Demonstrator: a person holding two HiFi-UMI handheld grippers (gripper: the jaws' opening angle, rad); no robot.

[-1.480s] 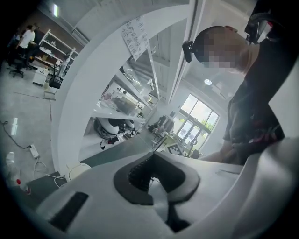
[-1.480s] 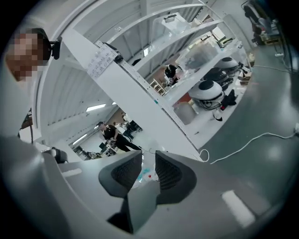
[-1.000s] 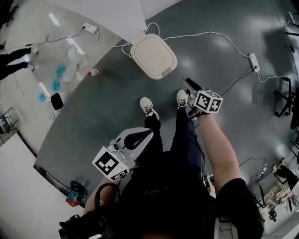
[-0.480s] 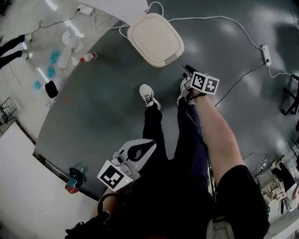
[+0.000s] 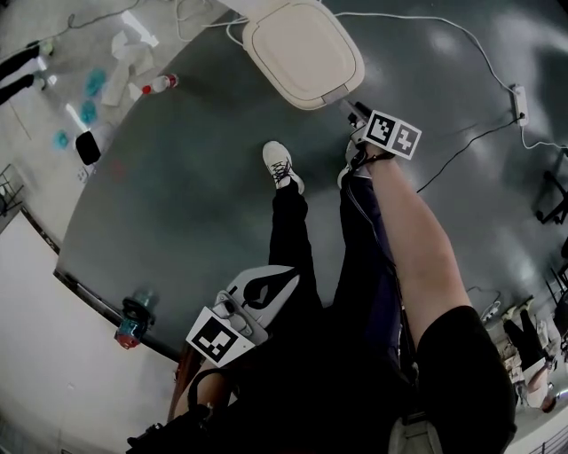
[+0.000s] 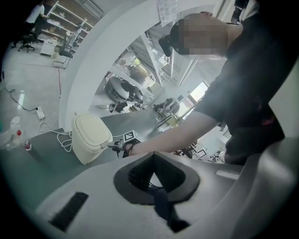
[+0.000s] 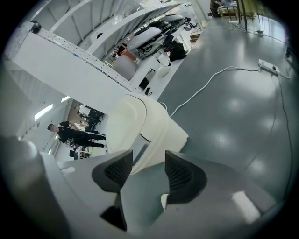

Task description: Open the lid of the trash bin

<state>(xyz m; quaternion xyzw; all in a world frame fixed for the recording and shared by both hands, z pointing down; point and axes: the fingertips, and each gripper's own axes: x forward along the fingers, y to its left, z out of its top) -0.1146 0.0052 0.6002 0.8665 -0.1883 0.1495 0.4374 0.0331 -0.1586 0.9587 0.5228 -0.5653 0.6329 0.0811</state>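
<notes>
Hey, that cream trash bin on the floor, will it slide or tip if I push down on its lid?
Probably light: the trash bin looks like hollow plastic, so it may skid on the glossy floor. Tipping seems less likely, since its base looks broad.

Lab/workshop: grey floor (image 5: pixel 177 195), power strip (image 5: pixel 517 100), trailing cable (image 5: pixel 468 142), shelving racks (image 6: pixel 58 14), equipment-laden benches (image 7: pixel 154 32).

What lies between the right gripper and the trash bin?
Nothing. Right gripper view: the right gripper, jaws just opening, nothing gripped, faces the trash bin directly.
</notes>
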